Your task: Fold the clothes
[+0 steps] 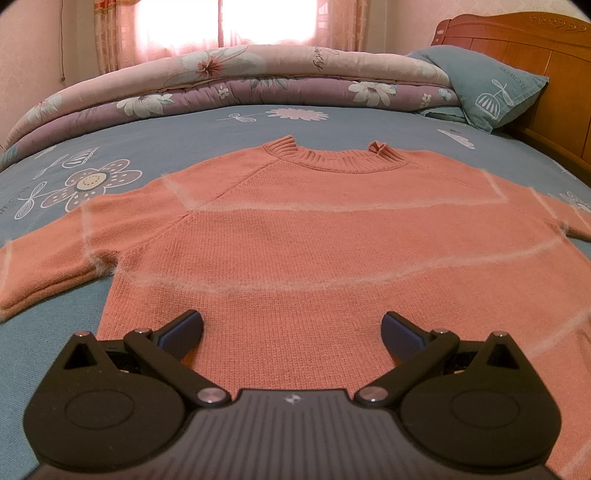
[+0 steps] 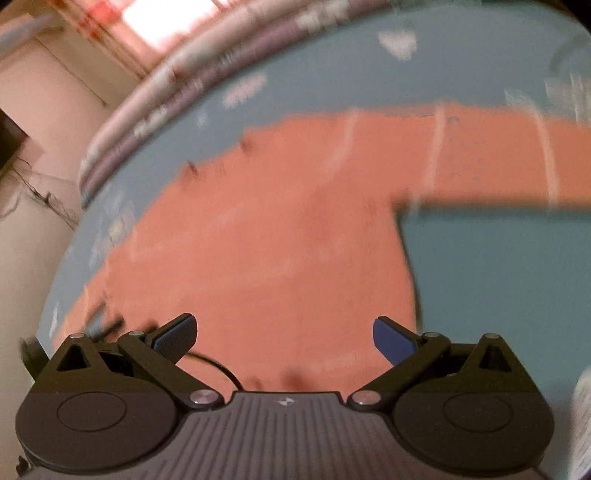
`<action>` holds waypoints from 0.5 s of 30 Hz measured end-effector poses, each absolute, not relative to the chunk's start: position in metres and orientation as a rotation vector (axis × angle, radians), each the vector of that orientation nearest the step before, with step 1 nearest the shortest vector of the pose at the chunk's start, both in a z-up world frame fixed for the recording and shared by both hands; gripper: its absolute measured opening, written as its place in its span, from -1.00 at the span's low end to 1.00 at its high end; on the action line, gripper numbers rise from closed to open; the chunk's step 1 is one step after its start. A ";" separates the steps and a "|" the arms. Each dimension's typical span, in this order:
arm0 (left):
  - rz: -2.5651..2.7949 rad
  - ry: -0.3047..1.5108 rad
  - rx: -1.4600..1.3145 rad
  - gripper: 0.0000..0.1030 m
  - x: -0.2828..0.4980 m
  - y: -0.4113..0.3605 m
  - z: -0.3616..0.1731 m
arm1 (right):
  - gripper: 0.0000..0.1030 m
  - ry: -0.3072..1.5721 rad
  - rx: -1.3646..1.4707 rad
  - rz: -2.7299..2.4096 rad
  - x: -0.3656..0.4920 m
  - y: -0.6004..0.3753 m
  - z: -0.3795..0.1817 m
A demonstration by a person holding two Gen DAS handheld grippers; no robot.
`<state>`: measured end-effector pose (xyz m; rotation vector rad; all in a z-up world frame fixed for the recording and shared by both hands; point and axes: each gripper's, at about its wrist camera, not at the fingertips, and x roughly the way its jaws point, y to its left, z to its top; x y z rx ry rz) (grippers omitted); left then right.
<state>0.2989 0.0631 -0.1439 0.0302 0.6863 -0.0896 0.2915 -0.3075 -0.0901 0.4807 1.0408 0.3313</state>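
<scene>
A salmon-pink knit sweater (image 1: 303,236) with pale fuzzy stripes lies flat on the blue floral bedsheet (image 1: 184,125), collar away from me, both sleeves spread sideways. My left gripper (image 1: 293,332) hovers open above the sweater's hem area, nothing between its fingers. The right wrist view is motion-blurred and tilted: the same sweater (image 2: 266,240) fills its middle, one sleeve (image 2: 498,158) reaching right. My right gripper (image 2: 284,338) stands open over the sweater's lower part, holding nothing.
A rolled floral quilt (image 1: 229,81) lies along the far side of the bed. A teal pillow (image 1: 484,85) leans by the wooden headboard (image 1: 524,48) at right. Curtained window (image 1: 229,26) behind. The bed edge and a wall (image 2: 29,155) show at left in the right wrist view.
</scene>
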 end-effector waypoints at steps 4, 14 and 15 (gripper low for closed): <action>-0.090 0.686 0.029 0.99 0.298 0.063 -0.144 | 1.00 1.001 0.568 0.296 0.256 -0.325 -0.106; -0.089 0.687 0.031 0.99 0.300 0.064 -0.144 | 1.00 0.900 0.786 0.198 0.159 -0.344 -0.112; -0.089 0.687 0.031 0.99 0.300 0.064 -0.144 | 1.00 0.896 0.782 0.200 0.156 -0.340 -0.110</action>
